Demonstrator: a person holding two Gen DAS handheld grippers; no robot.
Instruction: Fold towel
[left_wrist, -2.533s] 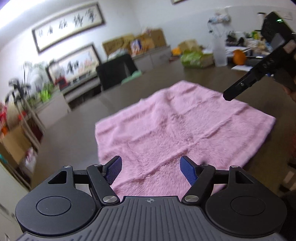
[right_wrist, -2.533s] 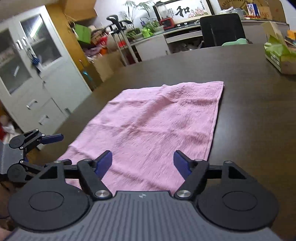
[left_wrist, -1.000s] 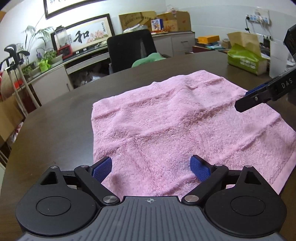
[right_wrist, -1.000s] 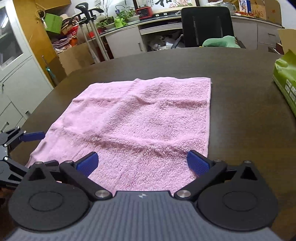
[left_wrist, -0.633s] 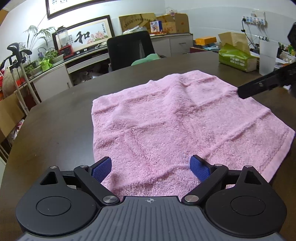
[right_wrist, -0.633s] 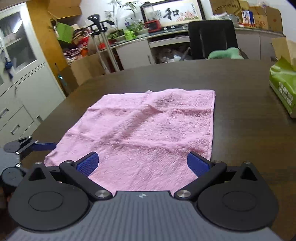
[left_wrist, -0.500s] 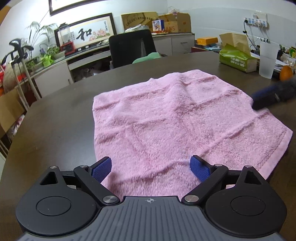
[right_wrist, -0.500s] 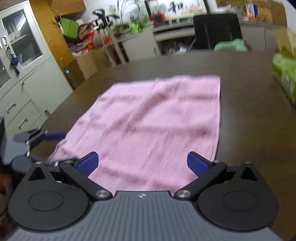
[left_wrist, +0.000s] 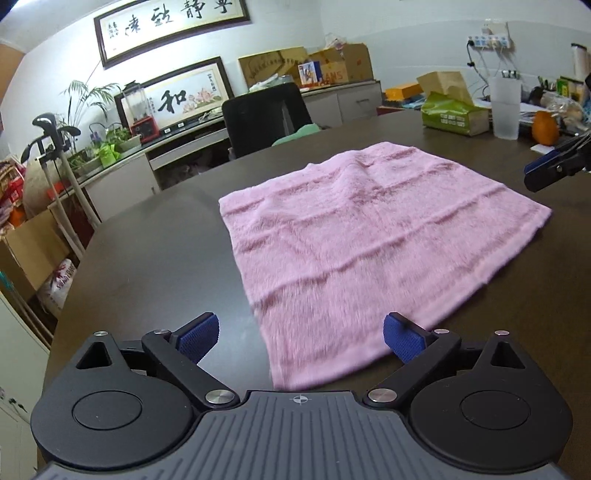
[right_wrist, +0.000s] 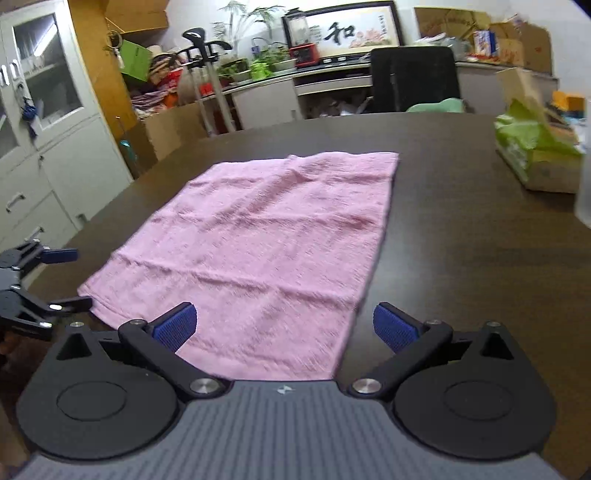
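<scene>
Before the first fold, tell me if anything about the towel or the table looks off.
Nothing stands out. The pink towel lies spread flat on the dark table with only shallow wrinkles and no corner turned over. Both the left gripper and right gripper are open near its front corners.

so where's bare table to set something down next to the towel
Bare table lies left of the towel, out to the table edge, and between the towel's far edge and the black chair. On the right, a clear strip runs up to the green tissue box. Beyond it, near the plastic cup and orange, it is crowded.
</scene>
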